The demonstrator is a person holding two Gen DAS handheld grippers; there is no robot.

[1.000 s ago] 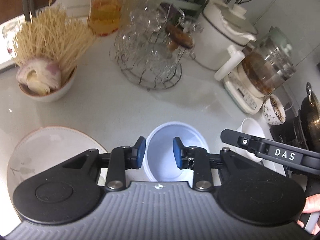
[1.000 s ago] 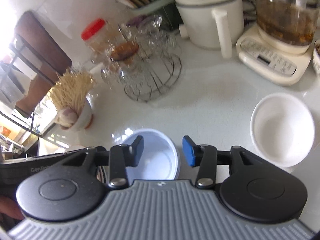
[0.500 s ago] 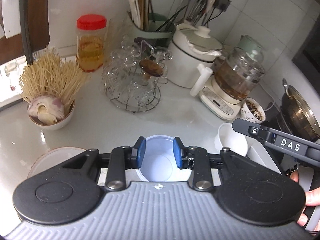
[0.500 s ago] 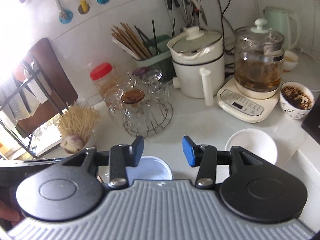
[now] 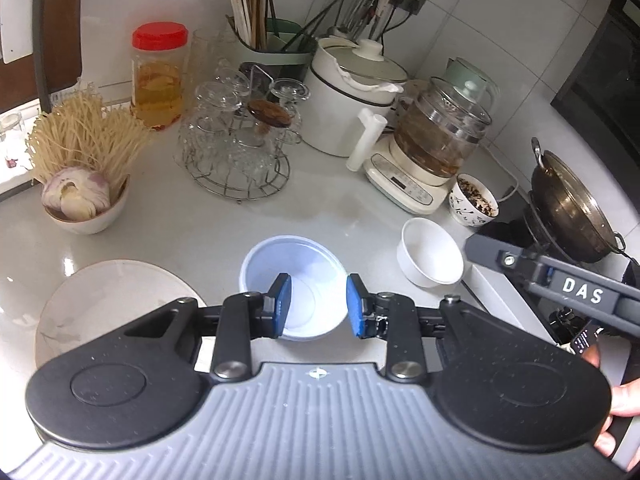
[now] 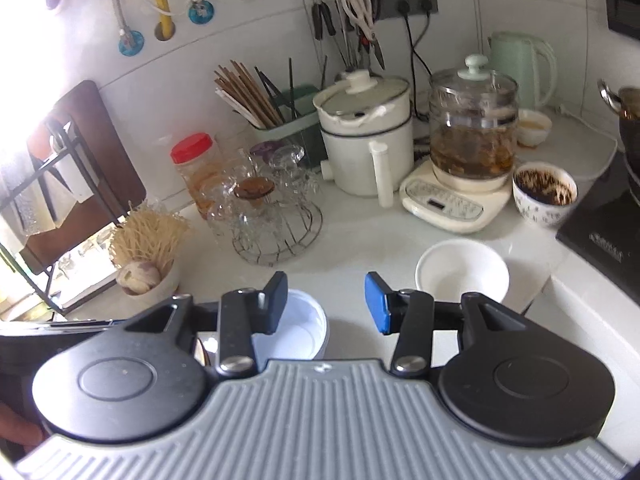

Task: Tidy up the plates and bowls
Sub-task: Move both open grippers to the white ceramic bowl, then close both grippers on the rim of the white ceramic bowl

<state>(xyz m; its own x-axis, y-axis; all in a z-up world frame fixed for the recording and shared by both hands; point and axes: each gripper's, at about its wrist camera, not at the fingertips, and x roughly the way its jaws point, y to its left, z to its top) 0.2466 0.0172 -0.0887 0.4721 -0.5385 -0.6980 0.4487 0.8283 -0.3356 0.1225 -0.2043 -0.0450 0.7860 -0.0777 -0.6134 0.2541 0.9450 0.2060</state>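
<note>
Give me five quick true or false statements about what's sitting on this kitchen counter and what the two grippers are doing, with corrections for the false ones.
1. The left gripper grips the pale blue bowl. False: its jaws are open above it, holding nothing.
2. The small white bowl is empty. True.
3. The jar with the red lid lies on its side. False: it stands upright.
4. A white plate lies left of the pale blue bowl in the left wrist view. True.
5. The right gripper holds the small white bowl. False: its jaws are open and empty; the bowl rests on the counter.
</note>
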